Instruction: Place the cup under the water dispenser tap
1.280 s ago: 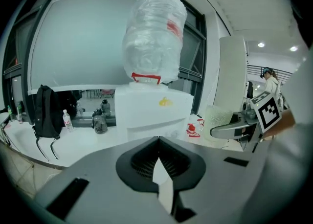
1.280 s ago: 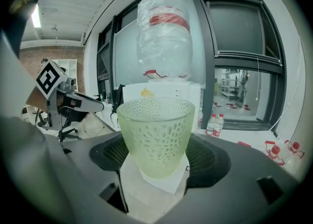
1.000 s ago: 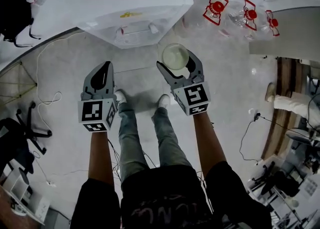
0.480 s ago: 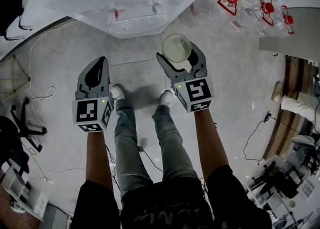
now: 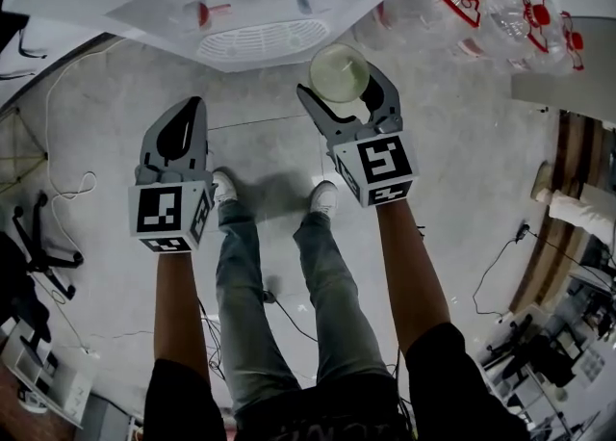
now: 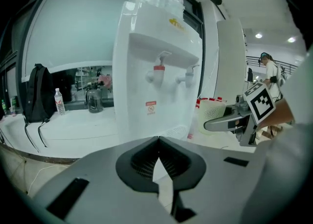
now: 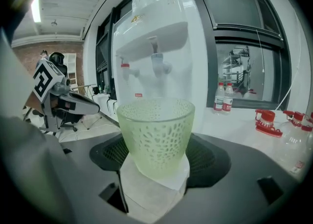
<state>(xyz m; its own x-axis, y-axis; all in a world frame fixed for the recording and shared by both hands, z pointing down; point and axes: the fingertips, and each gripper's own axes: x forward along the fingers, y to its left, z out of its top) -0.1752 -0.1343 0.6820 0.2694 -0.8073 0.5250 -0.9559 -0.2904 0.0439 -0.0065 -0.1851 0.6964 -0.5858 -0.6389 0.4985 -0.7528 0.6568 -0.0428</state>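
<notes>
right gripper (image 5: 341, 90) jaws wide, gripping the green cup (image 7: 156, 135), upright, in the air in front of the water dispenser (image 6: 156, 71), not yet under the red tap (image 6: 159, 74); left gripper (image 5: 189, 112) jaws closed together, empty

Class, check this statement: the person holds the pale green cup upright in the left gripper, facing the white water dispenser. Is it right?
Not quite: the right gripper view shows the cup upright in the right gripper, not the left, facing the white water dispenser. The left gripper is shut and empty.
</notes>
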